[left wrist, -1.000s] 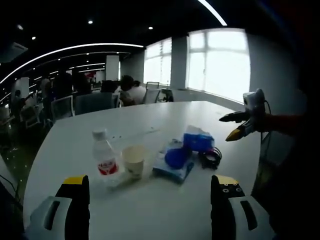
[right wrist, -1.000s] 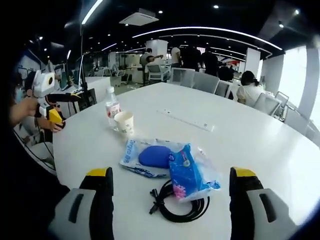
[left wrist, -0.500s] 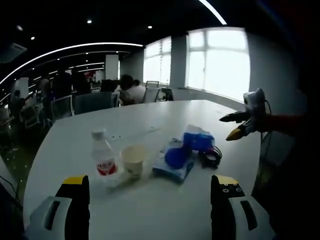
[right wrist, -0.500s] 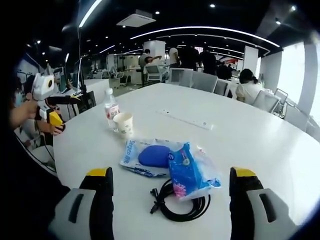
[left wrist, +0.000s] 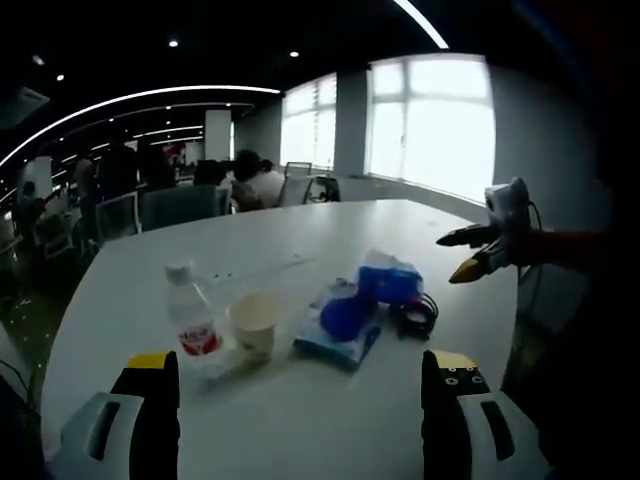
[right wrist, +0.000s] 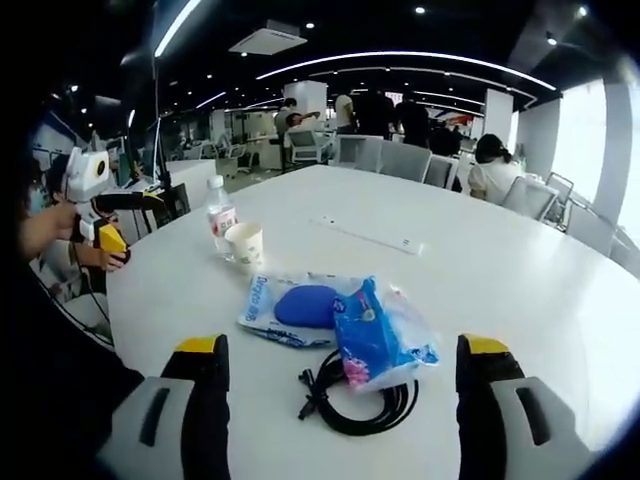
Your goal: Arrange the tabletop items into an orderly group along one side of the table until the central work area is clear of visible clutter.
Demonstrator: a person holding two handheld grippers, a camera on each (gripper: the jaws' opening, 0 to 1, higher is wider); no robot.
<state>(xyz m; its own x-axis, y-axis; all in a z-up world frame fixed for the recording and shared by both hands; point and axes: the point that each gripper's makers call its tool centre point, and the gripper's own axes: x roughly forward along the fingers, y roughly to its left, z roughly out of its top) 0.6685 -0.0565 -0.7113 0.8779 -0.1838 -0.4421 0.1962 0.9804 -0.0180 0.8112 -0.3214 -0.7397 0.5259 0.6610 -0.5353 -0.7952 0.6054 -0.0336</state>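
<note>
On the white round table (left wrist: 300, 420) stand a small water bottle (left wrist: 189, 322) with a red label and a paper cup (left wrist: 254, 324). Beside them lie a flat wipes packet with a blue oval object (left wrist: 338, 328) on it, a blue tissue pack (left wrist: 390, 283) and a coiled black cable (left wrist: 418, 315). The same things appear as bottle (right wrist: 219, 218), cup (right wrist: 245, 244), wipes packet (right wrist: 290, 308), tissue pack (right wrist: 372, 333) and cable (right wrist: 358, 400). My left gripper (left wrist: 298, 385) is open, short of the bottle and cup. My right gripper (right wrist: 340, 375) is open over the cable. Each gripper also shows at the other view's edge.
A long white power strip (right wrist: 368, 235) lies farther across the table. Office chairs (right wrist: 405, 160) and several people stand or sit beyond the far edge. Bright windows (left wrist: 430, 120) run along one wall. The table edge is close below both grippers.
The left gripper view has shifted a little, so the bottle and cup sit further left and lower. The right gripper view is almost unchanged. Nothing on the table moved.
</note>
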